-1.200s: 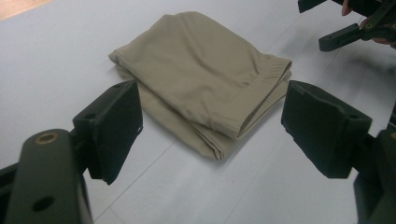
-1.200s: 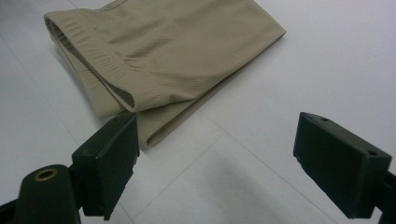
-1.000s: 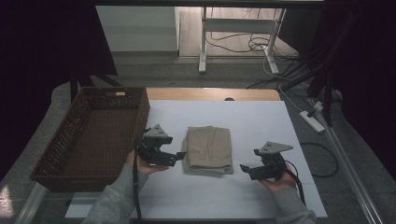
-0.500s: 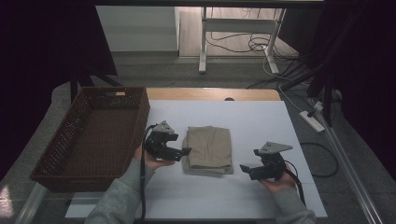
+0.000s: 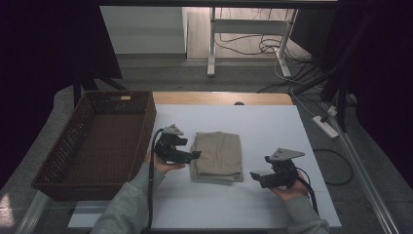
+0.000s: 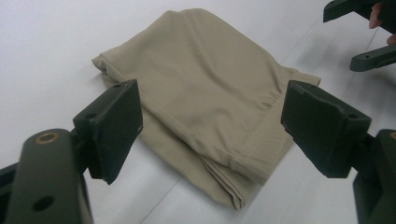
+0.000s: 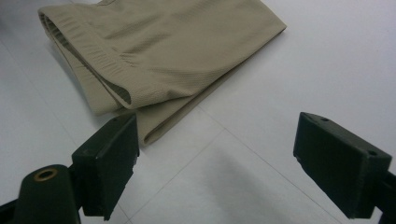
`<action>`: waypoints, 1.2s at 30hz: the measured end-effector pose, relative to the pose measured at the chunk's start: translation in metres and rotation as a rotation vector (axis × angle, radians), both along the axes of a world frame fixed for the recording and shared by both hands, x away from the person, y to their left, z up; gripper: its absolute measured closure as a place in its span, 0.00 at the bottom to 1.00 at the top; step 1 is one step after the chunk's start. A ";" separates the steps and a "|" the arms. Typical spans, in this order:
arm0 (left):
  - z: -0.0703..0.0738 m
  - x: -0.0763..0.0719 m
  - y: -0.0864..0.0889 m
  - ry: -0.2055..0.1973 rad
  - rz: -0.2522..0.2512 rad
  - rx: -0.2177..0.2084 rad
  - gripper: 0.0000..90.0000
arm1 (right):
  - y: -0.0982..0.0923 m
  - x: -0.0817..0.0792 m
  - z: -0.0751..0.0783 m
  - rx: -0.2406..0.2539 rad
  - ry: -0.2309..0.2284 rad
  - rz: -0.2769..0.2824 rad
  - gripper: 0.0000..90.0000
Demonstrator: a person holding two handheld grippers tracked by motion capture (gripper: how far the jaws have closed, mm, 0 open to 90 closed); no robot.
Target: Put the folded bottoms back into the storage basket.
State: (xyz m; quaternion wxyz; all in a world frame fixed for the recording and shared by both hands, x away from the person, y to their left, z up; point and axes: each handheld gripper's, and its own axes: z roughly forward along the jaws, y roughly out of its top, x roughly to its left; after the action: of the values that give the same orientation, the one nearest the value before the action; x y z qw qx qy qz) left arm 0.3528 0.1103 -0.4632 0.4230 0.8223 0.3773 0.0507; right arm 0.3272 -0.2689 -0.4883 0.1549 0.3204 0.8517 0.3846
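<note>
A folded beige knit garment (image 5: 217,156) lies flat near the middle of the white table (image 5: 272,122), its long axis running away from the person toward the far edge, with the dark brown woven wicker basket (image 5: 78,146) standing to its left at the table's side.

The left gripper (image 5: 195,155) is much the nearer of the two: its tips sit right at the garment's left edge, about halfway along that long side, pointing across the cloth. In the left gripper view the fingers (image 6: 116,126) are spread wide with nothing between them, and the garment (image 6: 210,102) fills the gap ahead, its folded, layered edge lying just beyond and below the pads. Whether a pad brushes the fabric I cannot tell.

The right gripper (image 5: 256,178) hangs off the garment's near right corner, a clear strip of bare table between them. Its fingers (image 7: 109,154) are likewise wide apart and hold nothing; the garment's ribbed corner (image 7: 140,56) lies ahead and to the left of them.

Judging by this, the left gripper is placed to close on the left edge first, while the right must still travel in toward the corner.
</note>
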 end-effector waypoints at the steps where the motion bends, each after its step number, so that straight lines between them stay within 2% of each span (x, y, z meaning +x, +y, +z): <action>1: -0.001 0.001 -0.001 0.001 -0.002 -0.001 0.22 | 0.000 0.000 0.000 0.000 0.000 0.000 0.16; 3: -0.002 0.004 -0.003 0.003 -0.003 -0.017 0.22 | 0.000 0.000 0.000 0.001 -0.001 0.001 0.16; 8: -0.005 0.011 -0.008 0.004 0.005 -0.026 0.22 | 0.000 0.001 -0.001 0.003 0.004 0.002 0.16; 15: -0.013 0.028 -0.019 0.028 0.021 0.000 0.22 | 0.000 0.000 0.000 0.013 0.004 0.003 0.16; 20: -0.016 0.039 -0.021 0.033 0.046 0.009 0.22 | 0.000 0.001 -0.001 0.016 0.009 0.009 0.16; 25: -0.021 0.049 -0.024 0.042 0.056 0.036 0.22 | 0.001 0.002 -0.002 0.020 0.017 0.014 0.16; 36: -0.028 0.067 -0.030 0.064 0.066 0.058 0.22 | 0.001 0.001 -0.004 0.014 0.022 0.018 0.16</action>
State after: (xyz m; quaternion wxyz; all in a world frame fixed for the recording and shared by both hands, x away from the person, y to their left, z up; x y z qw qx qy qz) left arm 0.4197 0.0807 -0.4916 0.3849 0.8225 0.4158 0.0489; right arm 0.3285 -0.2682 -0.4923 0.1400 0.3178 0.8535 0.3884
